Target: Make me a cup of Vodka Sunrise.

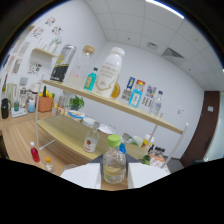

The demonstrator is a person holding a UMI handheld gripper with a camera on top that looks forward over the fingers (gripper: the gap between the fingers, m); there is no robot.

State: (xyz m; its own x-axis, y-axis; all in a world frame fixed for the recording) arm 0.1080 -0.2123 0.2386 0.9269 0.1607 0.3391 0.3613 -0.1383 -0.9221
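Beyond your fingers runs a two-level wooden shelf (150,119) on white legs. On its top board, L to R: a dark can (63,63), a clear cork-topped bottle (82,65), a small teal bottle (90,79), a big white bottle (109,70), then blue-labelled bottles (136,93). Lower board (65,131), just ahead of the fingers: a clear bottle w/ orange label (91,139). Wooden table (20,135) beneath carries a small red bottle (34,152). Further off sit an orange pot (45,103) and a small green plant (76,103).
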